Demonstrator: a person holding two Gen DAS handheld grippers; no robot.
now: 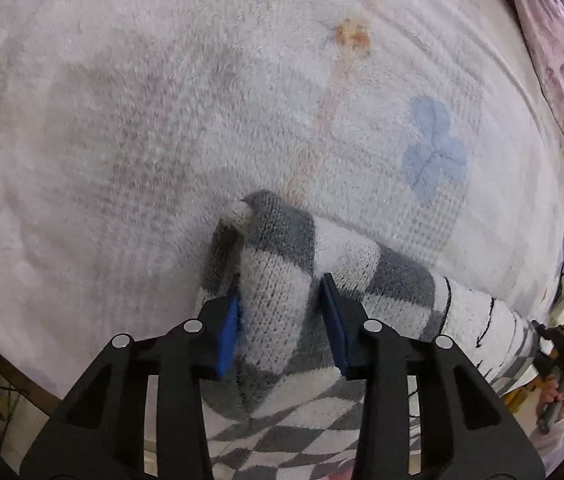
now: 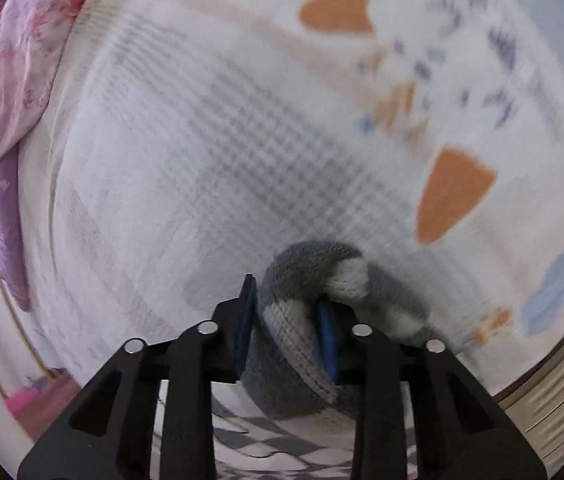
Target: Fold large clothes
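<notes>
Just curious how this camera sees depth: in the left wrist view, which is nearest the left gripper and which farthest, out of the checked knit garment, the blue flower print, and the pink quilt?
1. Checked knit garment, clamped in the left gripper.
2. Blue flower print, on the bedcover, upper right.
3. Pink quilt, bunched at the far right edge.

Both wrist views steep, close above blanket [image 1: 122,120]; share checkered knit [image 1: 274,280].

Sweater [image 1: 282,280] hangs over the blanket [image 1: 122,120]; quilt [image 1: 562,60] far right.
</notes>
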